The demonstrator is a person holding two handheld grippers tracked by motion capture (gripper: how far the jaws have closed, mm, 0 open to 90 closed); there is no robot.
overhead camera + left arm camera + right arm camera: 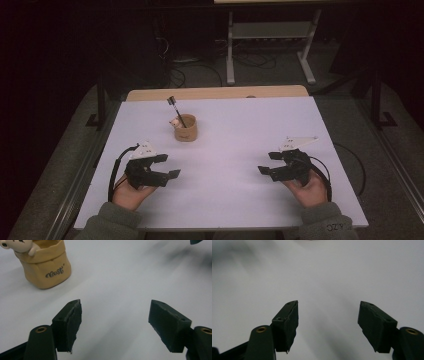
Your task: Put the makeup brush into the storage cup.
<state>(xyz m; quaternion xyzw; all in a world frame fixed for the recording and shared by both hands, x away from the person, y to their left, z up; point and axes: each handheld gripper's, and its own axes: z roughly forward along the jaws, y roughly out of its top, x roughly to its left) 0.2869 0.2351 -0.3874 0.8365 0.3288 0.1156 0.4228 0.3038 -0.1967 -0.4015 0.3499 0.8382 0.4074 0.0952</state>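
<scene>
- Your left gripper rests with jaws spread and empty, near the cup that keeps the pen upright.
- Your right gripper waits well apart, jaws spread too.

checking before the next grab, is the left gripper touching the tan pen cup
Apart. The high view shows bare white table between the left gripper and the cup; the left gripper view shows its open jaws empty, the cup farther off.

Black tongs, white plates, grey-green sleeves.
</scene>
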